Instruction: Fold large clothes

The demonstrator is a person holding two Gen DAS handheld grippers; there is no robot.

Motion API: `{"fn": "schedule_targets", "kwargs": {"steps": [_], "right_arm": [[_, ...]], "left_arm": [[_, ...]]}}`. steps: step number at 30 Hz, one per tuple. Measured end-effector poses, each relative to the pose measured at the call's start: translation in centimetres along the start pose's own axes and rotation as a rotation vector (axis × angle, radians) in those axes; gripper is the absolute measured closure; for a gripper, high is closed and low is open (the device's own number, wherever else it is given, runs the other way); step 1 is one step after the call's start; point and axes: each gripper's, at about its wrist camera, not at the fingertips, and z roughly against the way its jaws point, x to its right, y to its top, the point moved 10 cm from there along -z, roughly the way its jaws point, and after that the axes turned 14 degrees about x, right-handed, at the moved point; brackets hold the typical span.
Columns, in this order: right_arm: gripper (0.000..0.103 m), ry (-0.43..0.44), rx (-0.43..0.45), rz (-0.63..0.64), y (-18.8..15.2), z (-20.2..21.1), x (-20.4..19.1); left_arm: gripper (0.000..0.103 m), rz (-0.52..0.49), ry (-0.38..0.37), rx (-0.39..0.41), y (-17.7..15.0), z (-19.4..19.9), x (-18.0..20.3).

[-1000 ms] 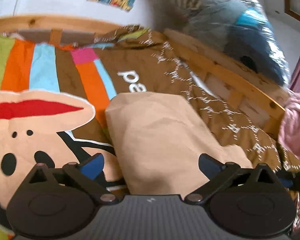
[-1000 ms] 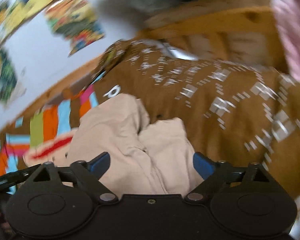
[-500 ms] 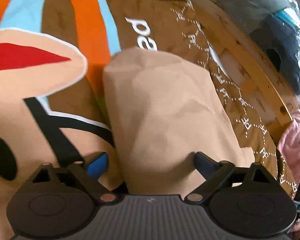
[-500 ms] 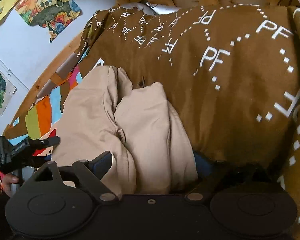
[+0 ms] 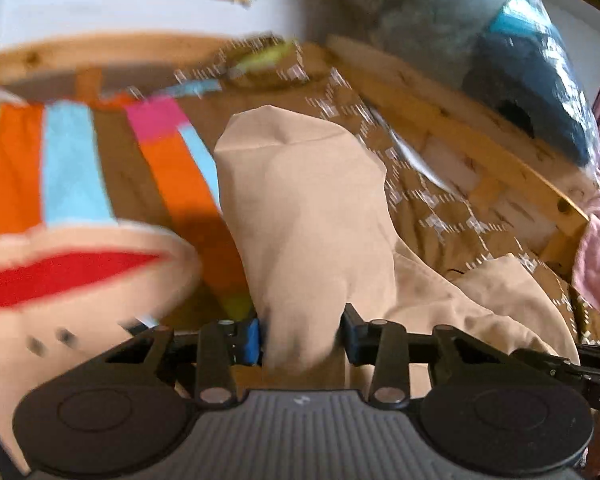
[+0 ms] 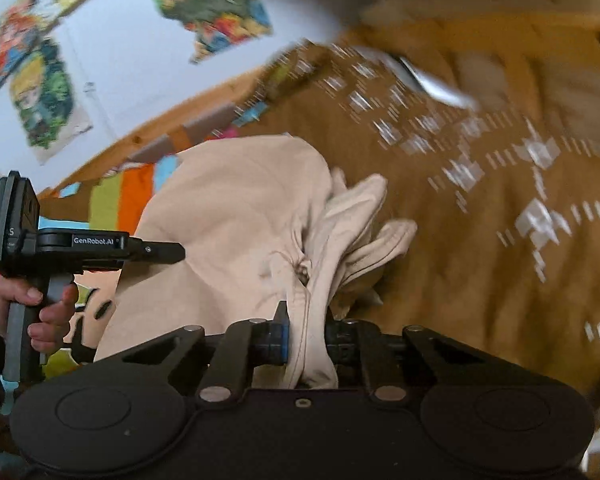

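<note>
Wooden-framed bed (image 5: 452,120) against a white wall with bright posters (image 6: 212,4), covered by a brown patterned blanket (image 6: 480,248) with coloured stripes. On top, a beige garment (image 5: 308,216), partly bunched. Left gripper (image 5: 302,336) closing, pads pressing a raised fold of the cloth, which rises straight ahead of it. Right gripper (image 6: 306,340) closing, clamped on a gathered edge. At left in the right view, a hand (image 6: 28,308) holding the other gripper's handle.
</note>
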Motion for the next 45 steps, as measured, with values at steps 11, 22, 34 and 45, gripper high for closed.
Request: {"fn": "schedule_targets", "kwargs": {"steps": [11,22,34,45], "right_arm": [[0.089,0.125,0.039,0.034,-0.4,-10.4,-9.6],[0.055,0.065,-0.019,0.053,-3.4,-10.9,-7.5],[0.015,0.118,0.105,0.166,-0.4,0.6,-10.1],[0.001,0.112,0.089,0.146,-2.5,6.0,-10.8]], "left_arm": [[0.05,-0.022,0.248,-0.071,-0.4,-2.1,-11.4],[0.017,0.069,0.433,0.123,-0.6,5.1,-10.1],[0.001,0.002,0.51,0.226,-4.5,19.0,-1.6],[0.001,-0.061,0.533,0.226,-7.2,21.6,0.2]]}}
